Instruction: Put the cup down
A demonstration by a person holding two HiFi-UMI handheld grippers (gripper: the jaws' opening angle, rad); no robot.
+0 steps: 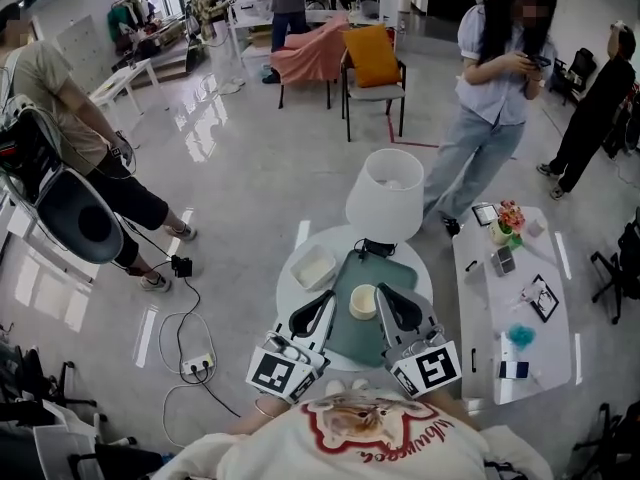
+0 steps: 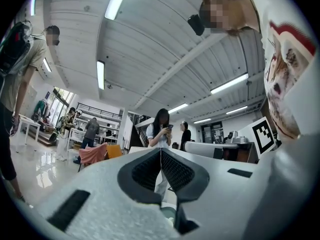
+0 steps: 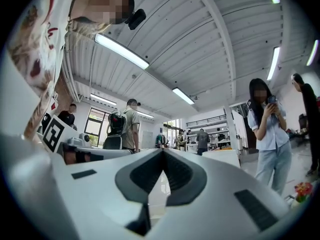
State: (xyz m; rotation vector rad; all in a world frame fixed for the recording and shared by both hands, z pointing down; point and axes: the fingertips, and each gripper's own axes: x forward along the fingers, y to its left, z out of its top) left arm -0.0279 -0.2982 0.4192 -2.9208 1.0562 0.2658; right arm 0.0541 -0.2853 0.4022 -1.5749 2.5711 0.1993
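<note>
A cream cup [image 1: 363,301] stands upright on a teal mat [image 1: 357,343] on the round white table [image 1: 287,298] in the head view. My left gripper [image 1: 323,306] lies just left of the cup and my right gripper [image 1: 386,300] just right of it, both apart from it. In the left gripper view the left gripper [image 2: 161,152] has its jaws meeting at the tip with nothing between them. The right gripper [image 3: 162,152] in its own view looks the same, shut and empty. Both gripper views point up at the ceiling, and the cup is not seen in them.
A white lamp [image 1: 385,193] stands at the table's far edge and a white square dish [image 1: 312,266] at its left. A long white side table [image 1: 520,313] with flowers and small items is to the right. A person [image 1: 495,98] stands beyond. Cables and a power strip [image 1: 195,363] lie on the floor at left.
</note>
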